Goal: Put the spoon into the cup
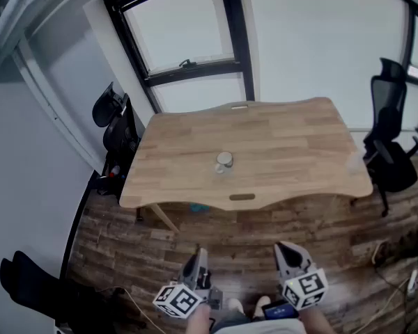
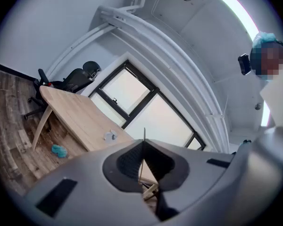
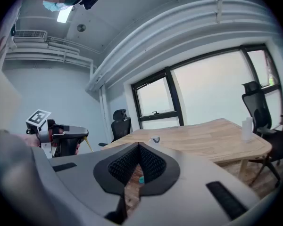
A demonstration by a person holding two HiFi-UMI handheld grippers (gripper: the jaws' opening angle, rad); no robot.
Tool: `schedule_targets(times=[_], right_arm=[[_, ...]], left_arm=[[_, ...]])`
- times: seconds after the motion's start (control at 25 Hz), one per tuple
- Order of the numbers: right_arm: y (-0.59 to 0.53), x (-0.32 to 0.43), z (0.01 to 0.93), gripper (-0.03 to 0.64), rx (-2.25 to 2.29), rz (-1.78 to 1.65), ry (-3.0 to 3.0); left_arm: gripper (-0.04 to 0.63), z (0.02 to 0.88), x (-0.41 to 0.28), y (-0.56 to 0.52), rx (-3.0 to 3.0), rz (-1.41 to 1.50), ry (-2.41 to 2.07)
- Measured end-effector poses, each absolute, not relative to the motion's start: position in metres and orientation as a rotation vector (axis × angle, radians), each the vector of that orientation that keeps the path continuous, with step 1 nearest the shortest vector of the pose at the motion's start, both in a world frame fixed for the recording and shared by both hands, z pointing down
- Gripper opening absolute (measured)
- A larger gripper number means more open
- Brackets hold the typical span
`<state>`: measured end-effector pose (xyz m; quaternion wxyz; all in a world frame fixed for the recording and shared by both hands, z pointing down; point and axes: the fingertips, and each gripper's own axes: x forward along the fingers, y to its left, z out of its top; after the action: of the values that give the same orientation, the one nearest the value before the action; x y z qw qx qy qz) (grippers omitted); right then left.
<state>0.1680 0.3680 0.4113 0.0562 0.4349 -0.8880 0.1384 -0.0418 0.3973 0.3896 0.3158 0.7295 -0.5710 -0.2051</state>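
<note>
From the head view, a light wooden table (image 1: 292, 134) with a wavy near edge stands well ahead of the person. A small pale round cup (image 1: 225, 159) sits near its middle. Just on the cup's near side lies a small pale thing (image 1: 220, 169), probably the spoon, though it is too small to be sure. I cannot tell whether anything is in the cup. The left gripper (image 1: 201, 252) and right gripper (image 1: 283, 246) hang low over the dark plank floor (image 1: 265, 228), well short of the table. Both claws are pressed together and hold nothing.

In the left gripper view the jaws meet at their tips with nothing between them. The cup shows far off on the tabletop, and a blue-green scrap (image 2: 60, 149) lies on the floor under the table.

In the right gripper view the jaws likewise meet at the tips, empty, and the cup is a small shape on the far wood.

Likely risks:
- A claw that reaches the spoon without first spreading would only push it.
- The spoon lies so close to the cup that a reaching jaw could knock the cup over.
- A spoon lying flat on smooth wood may slide instead of being pinched.
</note>
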Motion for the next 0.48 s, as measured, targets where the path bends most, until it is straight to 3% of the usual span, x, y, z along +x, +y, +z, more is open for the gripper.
schedule_targets(times=[0.48], right_arm=[[0.388, 0.175, 0.413, -0.003, 1.333, 0.4, -2.7]], left_arm=[[0.003, 0.386, -0.029, 0.41, 1.932, -0.538, -1.459]])
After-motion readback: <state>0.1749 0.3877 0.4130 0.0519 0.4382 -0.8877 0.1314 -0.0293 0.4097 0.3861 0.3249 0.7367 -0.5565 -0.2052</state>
